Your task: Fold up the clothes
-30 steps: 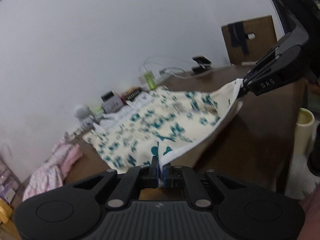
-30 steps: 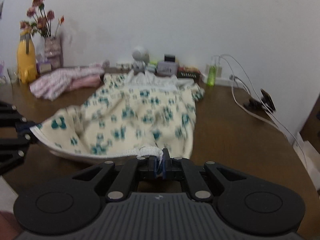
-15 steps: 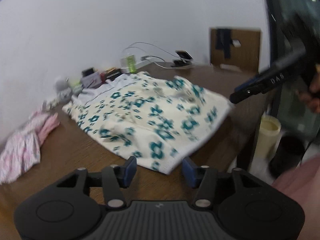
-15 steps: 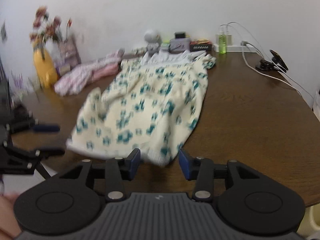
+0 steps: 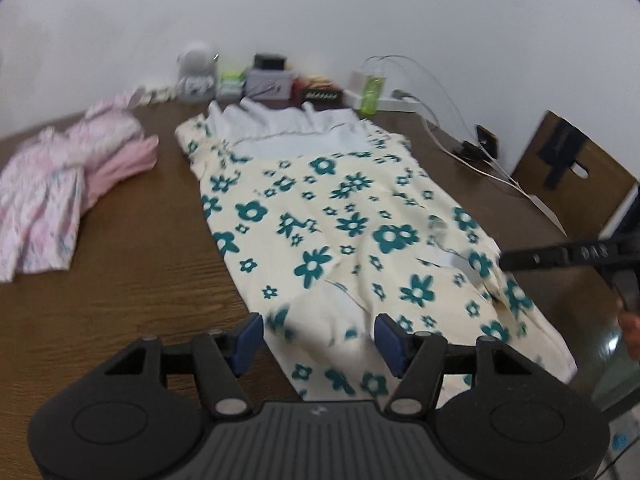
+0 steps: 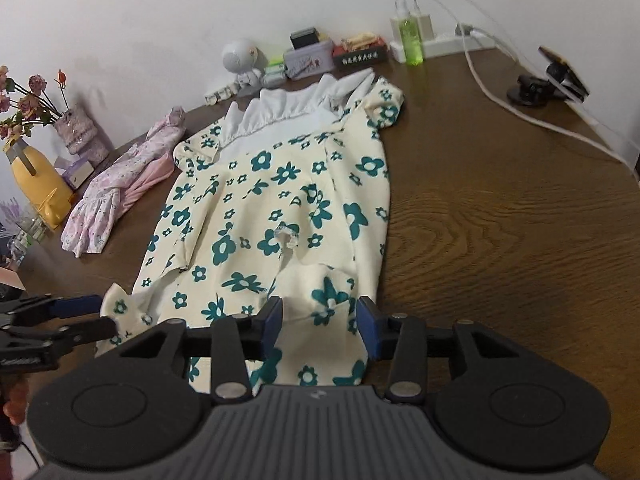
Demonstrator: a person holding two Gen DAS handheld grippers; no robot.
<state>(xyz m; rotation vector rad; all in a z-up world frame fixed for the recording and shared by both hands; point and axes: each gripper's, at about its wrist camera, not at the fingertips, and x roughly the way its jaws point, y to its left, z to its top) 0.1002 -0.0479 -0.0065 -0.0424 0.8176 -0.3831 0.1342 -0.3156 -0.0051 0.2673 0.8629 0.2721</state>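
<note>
Both grippers hang above the near hem of the garment with their blue-padded jaws spread apart and nothing between them: the left gripper (image 5: 319,339) over the hem's left part, the right gripper (image 6: 319,326) over its right part. Seen from the left wrist camera, the right gripper (image 5: 560,256) reaches in from the right edge, its tip over the cloth's right border. Seen from the right wrist camera, the left gripper (image 6: 80,316) comes in from the left edge, fingers parted beside the hem's ruffled corner.

The cream dress with teal flower print and white frilled collar (image 6: 280,200) lies spread flat on the dark brown wooden table (image 6: 500,220), collar toward the wall and hem toward the cameras; its lower edge is rumpled, with small folds showing pale lining.

Left of the dress, apart from it, lies a heap of pink floral clothing (image 6: 120,192). Further left stand a yellow bottle (image 6: 38,184) and a vase of dried pink roses (image 6: 76,132). Along the wall behind the collar sit a small white round gadget (image 6: 240,56), a grey box (image 6: 308,58), a green liquid bottle (image 6: 412,40) and a white power strip with cables (image 6: 452,42). A black clip stand (image 6: 548,80) rests on the table's far right.
</note>
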